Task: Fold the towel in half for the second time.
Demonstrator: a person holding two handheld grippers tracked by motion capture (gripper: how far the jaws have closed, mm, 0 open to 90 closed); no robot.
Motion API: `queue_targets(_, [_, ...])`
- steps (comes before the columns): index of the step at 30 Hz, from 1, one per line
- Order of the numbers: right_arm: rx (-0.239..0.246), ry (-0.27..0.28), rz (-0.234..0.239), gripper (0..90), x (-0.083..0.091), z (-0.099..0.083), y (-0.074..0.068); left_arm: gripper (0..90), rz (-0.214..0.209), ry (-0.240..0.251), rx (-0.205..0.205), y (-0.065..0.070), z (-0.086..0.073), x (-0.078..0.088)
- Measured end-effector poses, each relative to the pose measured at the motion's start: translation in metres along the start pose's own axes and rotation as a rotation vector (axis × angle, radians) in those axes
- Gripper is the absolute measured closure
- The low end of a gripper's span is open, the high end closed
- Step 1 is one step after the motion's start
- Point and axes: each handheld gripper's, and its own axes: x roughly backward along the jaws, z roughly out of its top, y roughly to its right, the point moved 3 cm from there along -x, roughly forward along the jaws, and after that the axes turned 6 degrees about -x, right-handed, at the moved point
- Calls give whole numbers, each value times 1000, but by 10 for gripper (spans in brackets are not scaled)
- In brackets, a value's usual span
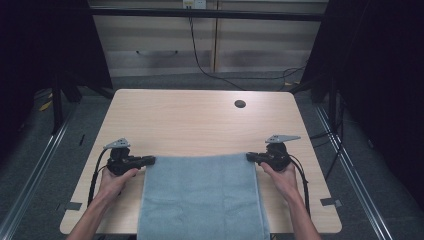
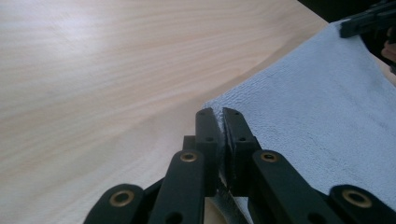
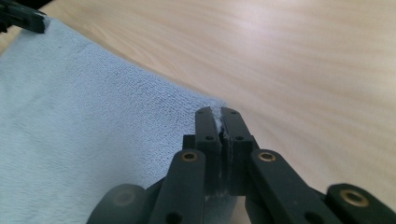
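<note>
Light wooden table point(image 1: 200, 120) seen from above, with a pale blue towel point(image 1: 202, 195) spread flat on the near half, from the centre down toward 6 o'clock and hanging over the near edge. Left gripper point(image 1: 150, 160) at 9 o'clock of the towel, clamped on the far left corner; close up from its own camera, left gripper point(image 2: 220, 114) jaws pressed together with a thin fold of towel point(image 2: 317, 102) pinched between them. Right gripper point(image 1: 250, 156) at 3 o'clock of the towel, clamped on the far right corner; close up, right gripper point(image 3: 219, 113) jaws likewise squeezed tight on a sliver of towel point(image 3: 84, 116) edge. No earlier frame here, so only the grip as it stands. Left hand point(image 1: 116, 181) and right hand point(image 1: 283, 176) wrapped around the gripper bodies, forearms entering from 6 o'clock. Small dark round hole point(image 1: 240, 104) in the tabletop toward 1 o'clock, well apart from the towel. Beyond the table at 12 o'clock, what may be pale cabinet fronts point(image 1: 155, 45), too dim to tell for sure, with a black cable point(image 1: 200, 60) trailing down.
</note>
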Motion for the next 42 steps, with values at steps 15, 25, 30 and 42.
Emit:
queue_targets(15, [62,141,-2,869,34,73,-16,861,43,129,-59,1,80,28])
queue_targets(25, [60,200,-43,870,46,123,-11,860,101,169,-75,-12,135,31])
queue_targets(30, [54,245,-57,870,51,144,-11,860,120,197,-103,-9,155,35])
queue_targets(42, [84,235,6,870,60,96,-17,858,40,188,-152,9,107,44])
